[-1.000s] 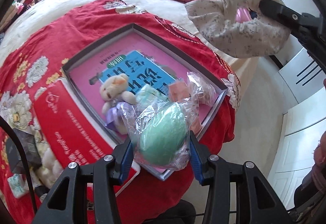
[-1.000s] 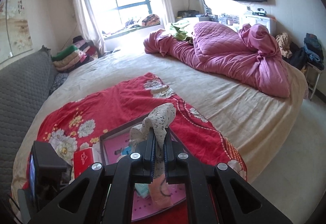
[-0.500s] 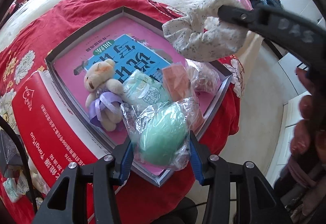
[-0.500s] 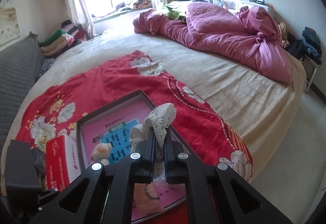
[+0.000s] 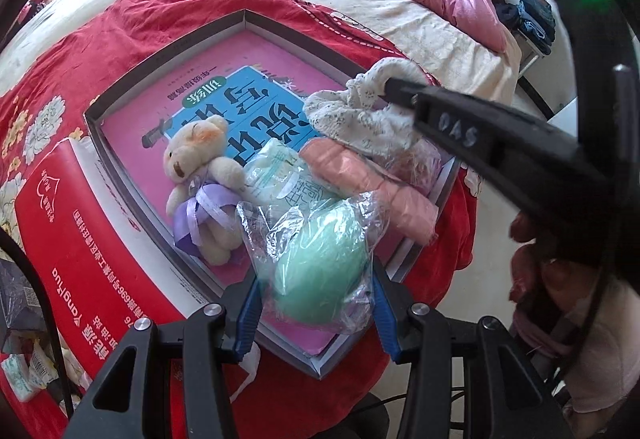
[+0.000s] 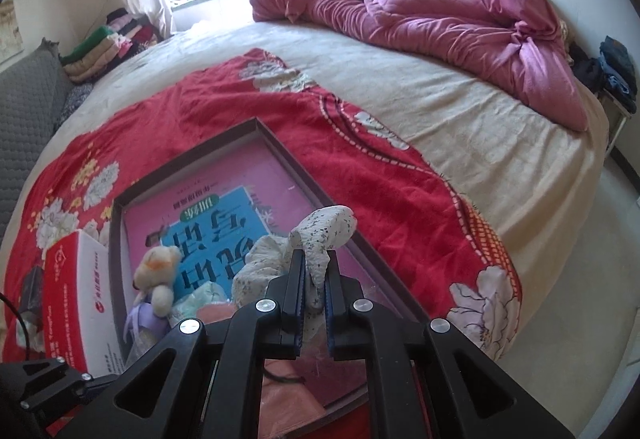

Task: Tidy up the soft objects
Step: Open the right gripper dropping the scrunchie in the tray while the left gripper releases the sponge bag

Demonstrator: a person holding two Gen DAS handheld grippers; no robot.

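1. I am in the placing step: both tools bring soft things to the shallow box that lies on the red flowered blanket on the bed.
2. My right tool has the speckled white scrunchie between its jaws, which are only just beginning to part; the cloth still hangs from them, just above the box's far right corner and over the pink roll.
3. My left tool is narrowed around the green sponge in its clear bag, held above the box's near edge.
4. Next, I judge, the right jaws must part fully so the scrunchie drops inside the box wall, then the tool must lift clear without snagging cloth. The sponge wants a free spot near the teddy bear.
5. The left view shows the bagged sponge, the tissue pack and the whole scrunchie; the right view hides the sponge but shows the gap at the scrunchie and the empty far half of the box.
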